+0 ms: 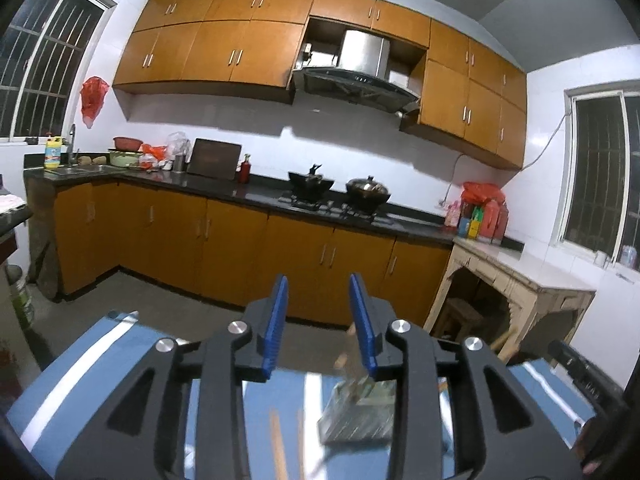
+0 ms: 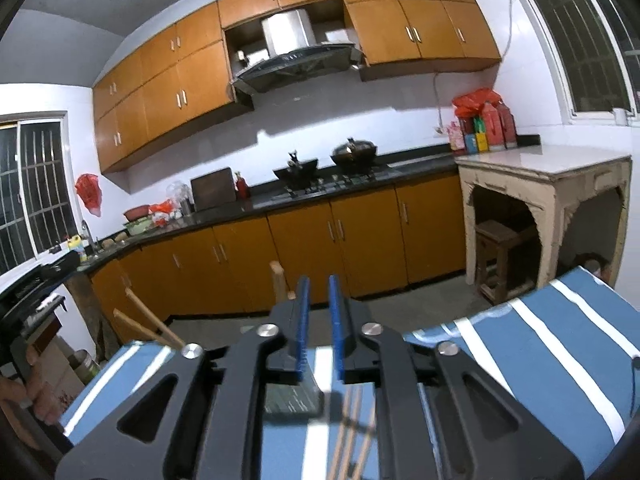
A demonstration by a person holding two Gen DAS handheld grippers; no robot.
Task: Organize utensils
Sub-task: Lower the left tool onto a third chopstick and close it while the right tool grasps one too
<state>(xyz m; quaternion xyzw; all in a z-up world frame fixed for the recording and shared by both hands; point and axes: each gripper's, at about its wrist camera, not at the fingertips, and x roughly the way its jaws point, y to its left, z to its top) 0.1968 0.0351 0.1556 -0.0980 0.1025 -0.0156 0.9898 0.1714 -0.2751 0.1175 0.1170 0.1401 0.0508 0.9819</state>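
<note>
Both grippers hover above a table with a blue cloth with white stripes (image 1: 100, 356). My left gripper (image 1: 320, 292) is open and empty. Below it a blurred mesh utensil holder (image 1: 358, 412) stands on the cloth, with wooden handles (image 1: 348, 340) sticking out of it. Wooden chopsticks (image 1: 278, 444) lie on the cloth to its left. My right gripper (image 2: 319, 292) is open with a narrow gap and holds nothing. Under it are the holder (image 2: 294, 400) and loose chopsticks (image 2: 352, 428). Wooden handles (image 2: 148, 320) stick up at left.
A kitchen counter (image 1: 260, 196) with stove, two woks (image 1: 366, 192) and a sink runs along the far wall. A pale side table (image 2: 544, 168) with a stool under it stands at right. The other hand and gripper body (image 2: 28, 360) show at left.
</note>
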